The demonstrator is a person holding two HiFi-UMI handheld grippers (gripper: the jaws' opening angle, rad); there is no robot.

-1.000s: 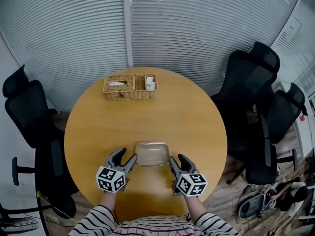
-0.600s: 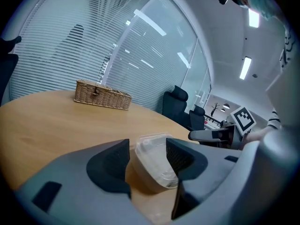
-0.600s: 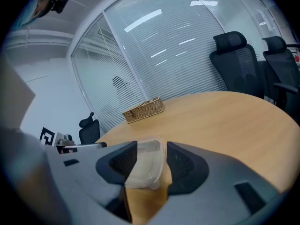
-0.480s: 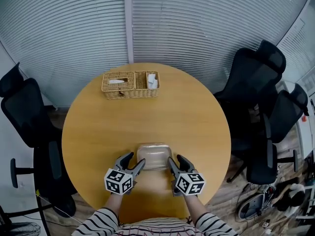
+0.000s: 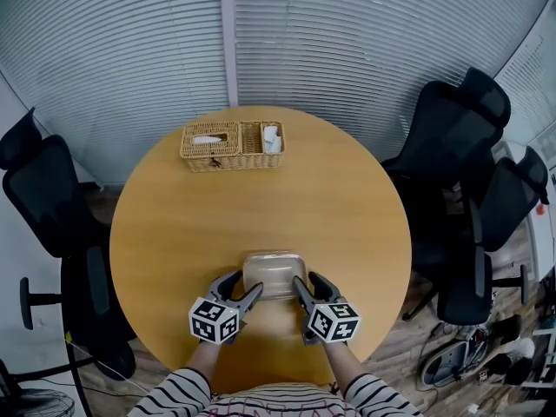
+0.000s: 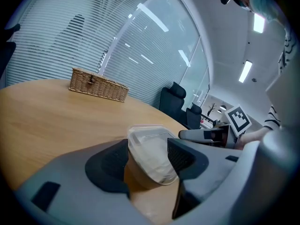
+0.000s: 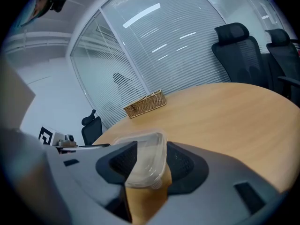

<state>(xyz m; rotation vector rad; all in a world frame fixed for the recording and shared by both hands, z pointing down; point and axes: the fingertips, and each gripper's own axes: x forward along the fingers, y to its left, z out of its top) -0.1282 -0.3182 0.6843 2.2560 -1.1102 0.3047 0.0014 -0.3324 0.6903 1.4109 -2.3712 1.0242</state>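
Clear plastic lidded container (image 5: 271,273) near front edge of round wooden desk (image 5: 261,198), held between our two tools. We see left hand-held gripper (image 5: 244,285) clenched on container's left end, pads against both sides of corner. Right hand-held gripper (image 5: 307,282) grasping container's right end, lid rim between pads. Woven wicker basket (image 5: 232,146) well apart, at desk's far edge. Black office chairs (image 5: 460,137) stand beside desk on our right.
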